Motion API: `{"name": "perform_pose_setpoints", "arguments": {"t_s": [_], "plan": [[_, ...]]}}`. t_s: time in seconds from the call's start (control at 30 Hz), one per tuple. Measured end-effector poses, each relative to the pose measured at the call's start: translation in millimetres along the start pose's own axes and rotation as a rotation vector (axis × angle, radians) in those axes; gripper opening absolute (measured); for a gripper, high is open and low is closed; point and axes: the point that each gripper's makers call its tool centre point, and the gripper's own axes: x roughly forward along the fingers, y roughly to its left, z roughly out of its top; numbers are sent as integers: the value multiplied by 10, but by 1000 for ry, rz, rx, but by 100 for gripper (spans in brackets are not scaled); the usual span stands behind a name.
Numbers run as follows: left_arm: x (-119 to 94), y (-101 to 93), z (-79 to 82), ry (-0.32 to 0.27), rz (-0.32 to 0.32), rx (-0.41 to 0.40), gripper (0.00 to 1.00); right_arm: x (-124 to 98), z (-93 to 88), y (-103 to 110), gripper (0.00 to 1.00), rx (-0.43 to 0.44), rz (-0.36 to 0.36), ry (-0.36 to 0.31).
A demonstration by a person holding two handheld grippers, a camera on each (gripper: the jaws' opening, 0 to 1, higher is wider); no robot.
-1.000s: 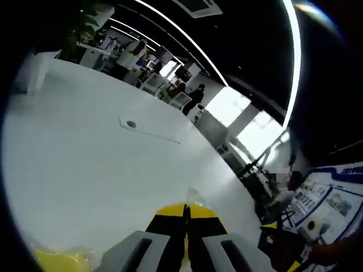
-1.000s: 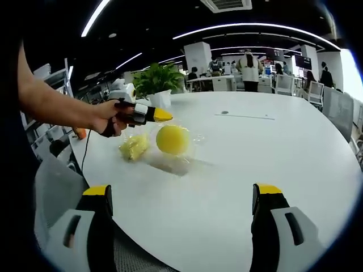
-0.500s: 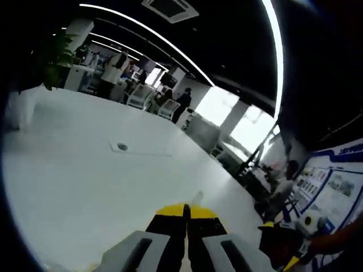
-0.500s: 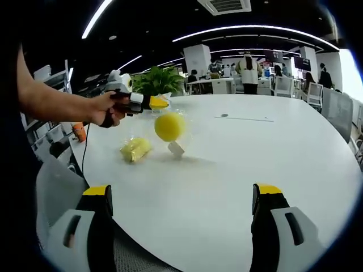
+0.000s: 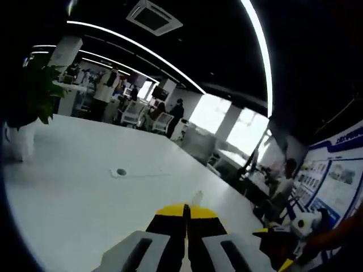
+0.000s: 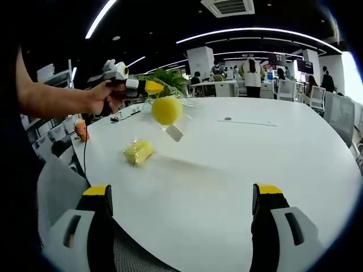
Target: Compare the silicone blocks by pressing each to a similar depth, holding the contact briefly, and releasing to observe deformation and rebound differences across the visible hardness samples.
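Left gripper view: the left gripper point(image 5: 185, 218) has its yellow-tipped jaws pressed together, with a sliver of clear plastic point(image 5: 196, 198) poking out just past the tips; judged from this, the jaws pinch the wrapping, not the sample itself. The camera looks out over the round white table point(image 5: 85, 198), toward its far edge, where a small round grommet point(image 5: 121, 171) sits in the top. Right gripper view: the left gripper point(image 6: 148, 86), held in a person's hand point(image 6: 104, 99), carries the round yellow silicone ball in its clear plastic bag point(image 6: 167, 110) hanging from the jaw tips, well above the table near its far left edge. A pale tag point(image 6: 174, 132) dangles below the ball. Likely reason for the lift: gripping the bag keeps the ball undeformed before pressing. The lumpy yellow silicone block in clear wrap point(image 6: 138, 151) lies on the table near the left edge, below the hanging ball. The right gripper point(image 6: 181, 212) is spread wide with nothing between its jaws, hovering over the near edge, probably kept free for pressing.
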Motion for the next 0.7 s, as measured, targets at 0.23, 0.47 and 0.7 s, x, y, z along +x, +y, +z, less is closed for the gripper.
{"name": "perform_pose_setpoints", "arguments": {"t_s": [0.23, 0.47, 0.7], "plan": [[-39, -158, 246, -28, -37, 13, 0, -17, 62, 3, 96, -10, 0, -13], [-100, -340, 430, -53, -69, 29, 0, -15, 184, -27, 96, -23, -2, -33], [-171, -453, 522, -56, -93, 18, 0, 2, 307, -59, 96, -39, -1, -50]]}}
